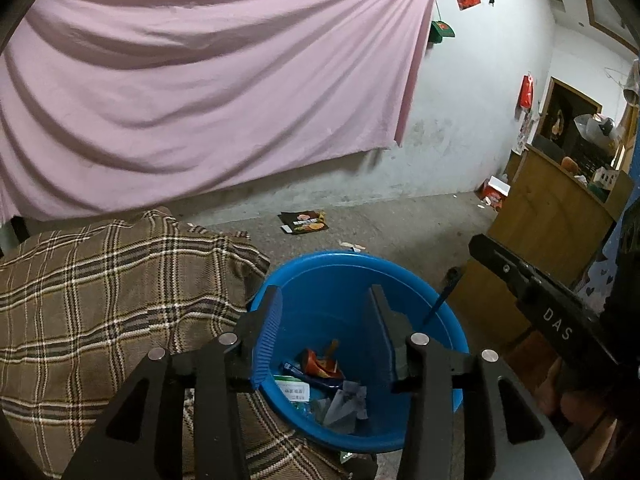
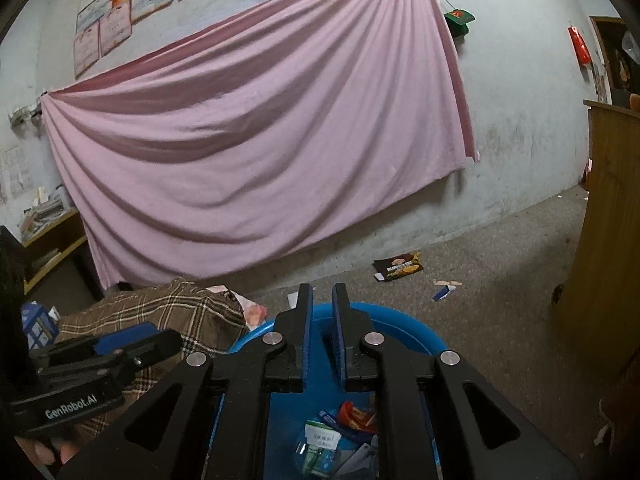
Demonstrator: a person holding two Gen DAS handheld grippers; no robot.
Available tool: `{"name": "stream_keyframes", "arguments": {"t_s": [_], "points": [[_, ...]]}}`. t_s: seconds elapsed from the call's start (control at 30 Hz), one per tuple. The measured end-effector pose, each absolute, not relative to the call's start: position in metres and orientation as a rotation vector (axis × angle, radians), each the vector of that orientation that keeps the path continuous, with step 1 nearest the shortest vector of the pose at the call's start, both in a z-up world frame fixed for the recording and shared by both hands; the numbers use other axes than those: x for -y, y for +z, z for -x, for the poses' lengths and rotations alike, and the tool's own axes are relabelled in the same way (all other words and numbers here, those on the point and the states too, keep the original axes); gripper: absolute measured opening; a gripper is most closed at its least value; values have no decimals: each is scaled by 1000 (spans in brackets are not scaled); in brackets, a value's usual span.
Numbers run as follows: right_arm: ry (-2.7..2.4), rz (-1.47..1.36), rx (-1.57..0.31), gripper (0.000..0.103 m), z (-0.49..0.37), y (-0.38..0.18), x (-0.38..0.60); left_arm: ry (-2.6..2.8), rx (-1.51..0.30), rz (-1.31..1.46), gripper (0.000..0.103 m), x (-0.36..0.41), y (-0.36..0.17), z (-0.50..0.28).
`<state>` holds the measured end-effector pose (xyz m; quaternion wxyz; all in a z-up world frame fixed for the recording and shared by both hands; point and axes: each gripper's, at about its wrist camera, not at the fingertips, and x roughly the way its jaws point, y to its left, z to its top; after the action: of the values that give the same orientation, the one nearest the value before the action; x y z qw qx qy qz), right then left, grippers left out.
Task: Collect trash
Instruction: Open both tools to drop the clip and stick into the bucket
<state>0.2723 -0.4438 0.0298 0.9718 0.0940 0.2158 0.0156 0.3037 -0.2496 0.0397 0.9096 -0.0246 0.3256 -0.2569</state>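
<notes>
Left wrist: round blue plastic bucket (image 1: 440, 304), crumpled wrappers (image 1: 320, 364)

blue bucket (image 1: 436, 300): near rim hidden behind left claw (image 1: 326, 312) linkage, bottom partly covered. wrappers (image 2: 352, 420) inside half hidden by right claw (image 2: 320, 308) arms, labels too small to read. black packet (image 2: 400, 266) on floor: print illegible. plaid blanket (image 1: 100, 300) cut off at frame edge.

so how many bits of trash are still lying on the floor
3 visible: a dark snack packet near the wall, a pale flat stick and a small blue-white carton beside it. More may be hidden.
</notes>
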Motion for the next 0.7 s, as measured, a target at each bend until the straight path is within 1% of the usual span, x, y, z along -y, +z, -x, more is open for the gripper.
{"name": "stream_keyframes", "arguments": {"t_s": [0.03, 0.07, 0.1, 0.3, 0.33, 0.4, 0.53, 0.57, 0.6, 0.63, 0.7], "points": [[32, -188, -437, 17, -273, 30, 444, -525, -669, 51, 39, 248, 41, -303], [32, -188, -438, 26, -273, 30, 444, -522, -667, 52, 40, 248, 42, -303], [32, -190, -437, 28, -272, 30, 445, -518, -665, 54, 42, 246, 43, -303], [32, -194, -431, 30, -272, 31, 446, -497, -651, 59, 48, 243, 48, -302], [31, -195, -431, 32, -272, 30, 445, -495, -649, 59, 49, 242, 48, -302], [31, -197, -430, 36, -272, 30, 444, -488, -643, 61, 55, 240, 48, -301], [31, -201, -425, 43, -272, 31, 445, -468, -632, 62, 61, 237, 51, -301], [30, -202, -424, 45, -272, 32, 446, -460, -628, 59, 67, 237, 51, -301], [28, -201, -423, 45, -272, 32, 446, -450, -618, 58, 75, 236, 52, -301], [26, -201, -425, 46, -272, 31, 446, -443, -607, 63, 79, 234, 53, -300], [14, -198, -430, 54, -274, 31, 446, -429, -577, 83, 95, 230, 54, -299]]}}
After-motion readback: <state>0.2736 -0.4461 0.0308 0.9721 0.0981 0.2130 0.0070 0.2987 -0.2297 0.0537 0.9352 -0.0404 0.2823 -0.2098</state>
